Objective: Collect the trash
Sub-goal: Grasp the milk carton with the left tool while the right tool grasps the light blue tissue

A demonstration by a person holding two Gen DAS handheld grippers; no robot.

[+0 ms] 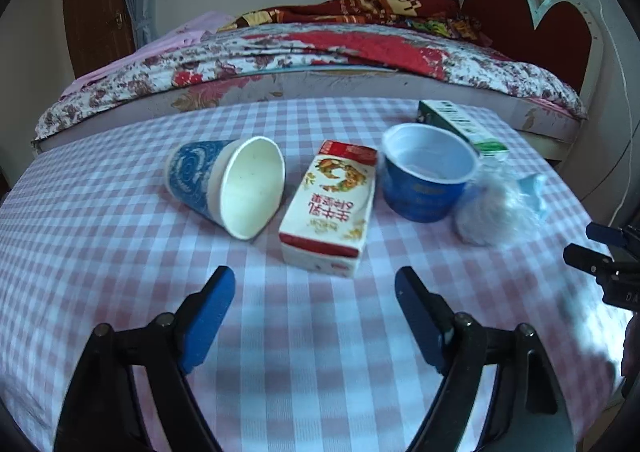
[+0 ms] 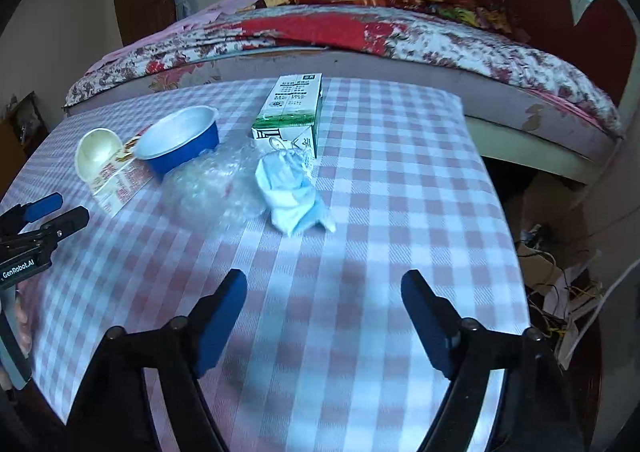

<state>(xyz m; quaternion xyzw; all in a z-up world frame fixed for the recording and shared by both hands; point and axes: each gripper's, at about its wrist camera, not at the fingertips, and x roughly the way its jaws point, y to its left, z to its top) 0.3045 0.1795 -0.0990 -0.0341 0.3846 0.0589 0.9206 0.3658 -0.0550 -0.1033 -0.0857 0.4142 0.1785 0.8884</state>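
Observation:
On the checked table point(image 1: 120, 252) lie a tipped blue paper cup point(image 1: 224, 184), a red and white milk carton point(image 1: 332, 208), an upright blue tub point(image 1: 428, 172), a clear plastic wad point(image 1: 492, 212) and a green carton point(image 1: 460, 120). My left gripper point(image 1: 316, 280) is open and empty, just short of the milk carton. In the right wrist view a crumpled blue face mask point(image 2: 292, 192) lies by the plastic wad point(image 2: 216, 184), the green carton point(image 2: 292, 108) and the tub point(image 2: 180, 140). My right gripper point(image 2: 324, 284) is open and empty, short of the mask.
A bed point(image 1: 320, 52) with floral covers runs along the table's far edge. Cables and clutter point(image 2: 560, 292) lie on the floor past the table's right edge. The other gripper shows at the right edge of the left view point(image 1: 608, 252) and at the left edge of the right view point(image 2: 40, 228).

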